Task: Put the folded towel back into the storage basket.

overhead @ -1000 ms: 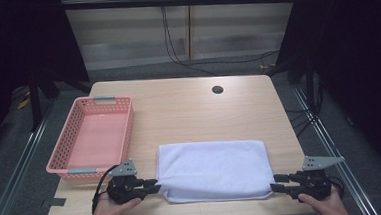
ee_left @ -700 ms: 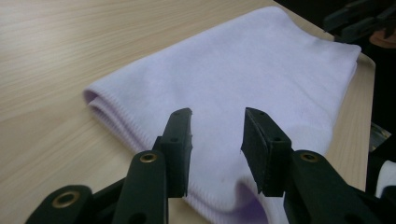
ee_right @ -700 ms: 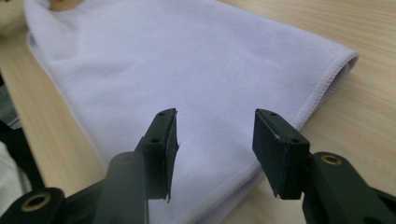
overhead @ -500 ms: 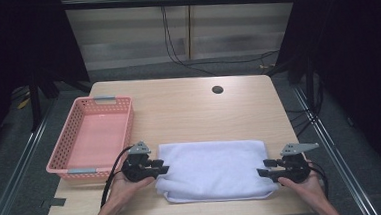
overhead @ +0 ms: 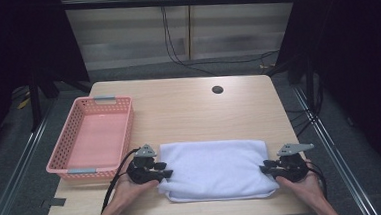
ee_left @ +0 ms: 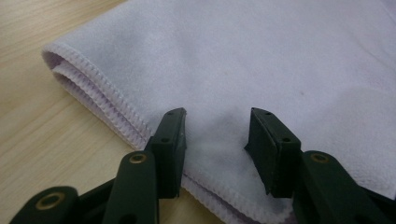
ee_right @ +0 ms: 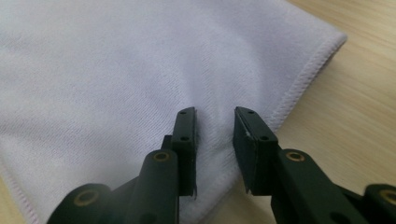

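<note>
A: Towel (overhead: pixel 216 168) first. White, folded, flat near the front edge of the table (overhead: pixel 188 105), just right of the pink basket (overhead: pixel 92 136). It lies where it did a second ago.

B: So what moved?

A: The hands. A second ago both grippers sat off the towel's two near corners; now each has come in and up along a short edge. Left gripper (overhead: pixel 163 173) is on the left edge, right gripper (overhead: pixel 265 168) on the right edge.

B: Fingers?

A: Left jaws have just been opening. In the left gripper view they stand apart over the stitched hem, cloth between and under them (ee_left: pixel 215 140), pads not pinching it. Released, I'd say.

B: And the right?

A: Right jaws have just been closing. In the right gripper view a narrow gap is left (ee_right: pixel 214 140), with a small ridge of cloth rising between the pads. Can't tell if they bite the fabric yet; it looks like gathering, not a firm hold.

B: Meaning for the job?

A: My read: they're setting up to take both ends and fold or lift the towel. Nothing raised yet.
</note>
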